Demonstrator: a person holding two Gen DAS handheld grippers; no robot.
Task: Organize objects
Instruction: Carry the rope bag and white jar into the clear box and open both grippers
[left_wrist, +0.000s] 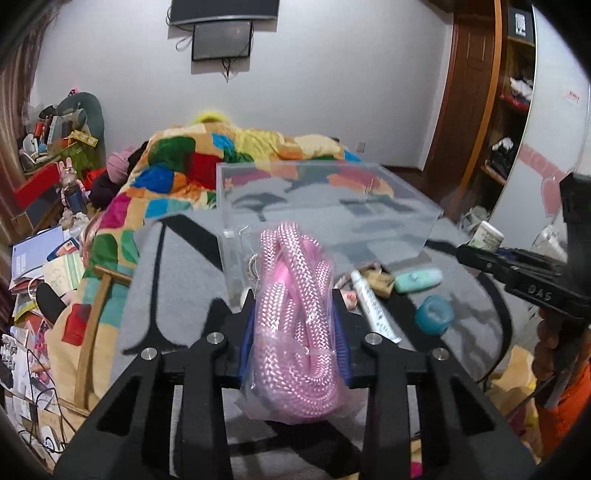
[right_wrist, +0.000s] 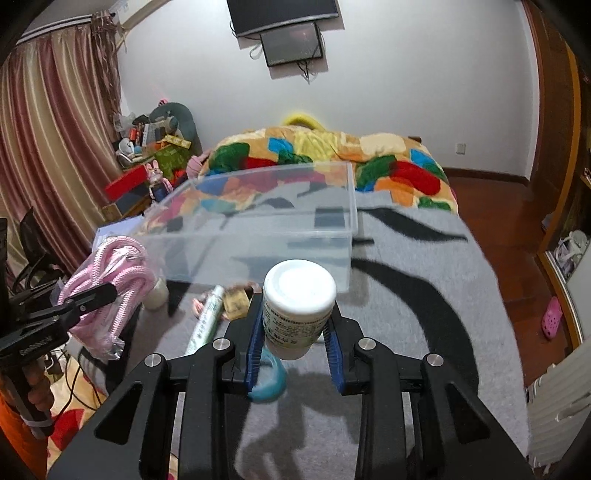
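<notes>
- Grey blanket (right_wrist: 424, 295) on bed, clear bin (right_wrist: 258, 229) ahead.
- My left gripper (left_wrist: 293, 314) clamps bagged pink rope (left_wrist: 295, 332); right gripper (right_wrist: 295, 332) grips white jar (right_wrist: 299, 295).
- Clear the bin's rim before releasing either.

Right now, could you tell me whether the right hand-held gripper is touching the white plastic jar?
Touching. The right wrist view shows the right hand-held gripper with both blue pads pressed against the white plastic jar.

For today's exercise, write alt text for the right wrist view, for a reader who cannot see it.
The right gripper clamps a white-capped jar above a grey blanket, facing an empty clear plastic box. At left, the left gripper holds a bagged pink rope.
</notes>
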